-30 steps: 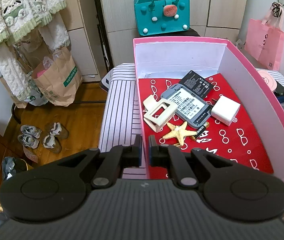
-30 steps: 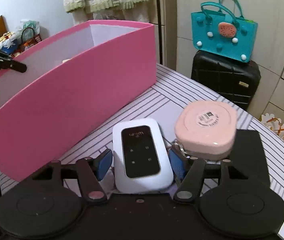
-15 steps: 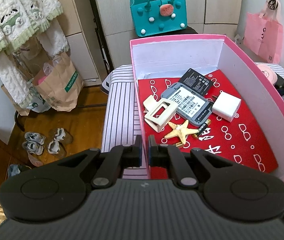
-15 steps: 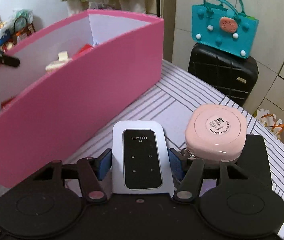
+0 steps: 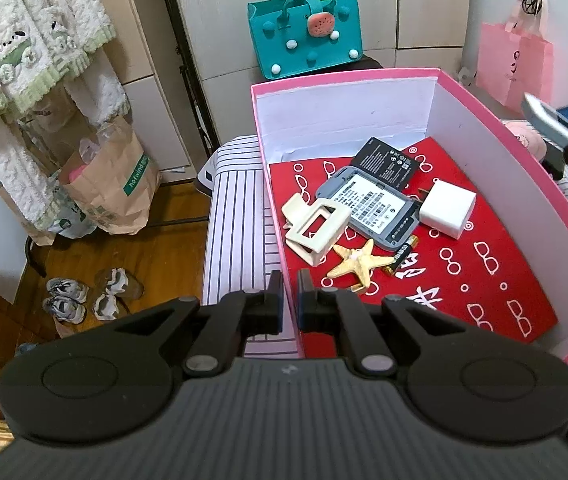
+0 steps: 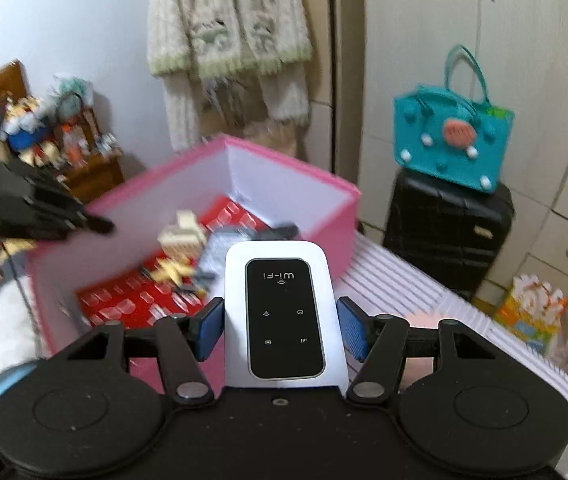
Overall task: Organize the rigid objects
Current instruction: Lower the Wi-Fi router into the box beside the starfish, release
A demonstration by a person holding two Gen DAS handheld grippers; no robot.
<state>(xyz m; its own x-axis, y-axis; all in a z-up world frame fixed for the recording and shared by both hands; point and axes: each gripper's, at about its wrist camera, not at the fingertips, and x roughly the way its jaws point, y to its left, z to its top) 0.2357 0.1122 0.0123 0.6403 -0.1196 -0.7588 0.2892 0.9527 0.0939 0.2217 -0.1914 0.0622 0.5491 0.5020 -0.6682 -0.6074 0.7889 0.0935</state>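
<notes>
My right gripper (image 6: 279, 322) is shut on a white Wi-Fi router (image 6: 281, 312) with a black face, held in the air over the near wall of the pink box (image 6: 296, 168). In the left wrist view my left gripper (image 5: 290, 296) is shut on the left wall of the pink box (image 5: 273, 220). Inside on the red lining lie a cream clip (image 5: 314, 228), a grey device (image 5: 368, 210), a black battery (image 5: 388, 162), a white charger (image 5: 446, 208) and a starfish (image 5: 358, 260). The right gripper with the router (image 5: 552, 124) shows at the box's right edge.
The box stands on a striped board (image 5: 235, 224). A pink round case (image 5: 526, 136) lies right of the box. A teal bag (image 6: 452, 140) sits on a black suitcase (image 6: 448, 232). Paper bags (image 5: 111, 184) and shoes (image 5: 87, 296) are on the floor at left.
My right gripper has lifted the router off the board and swung it left, up over the box wall. The left gripper keeps its hold on the box wall.
</notes>
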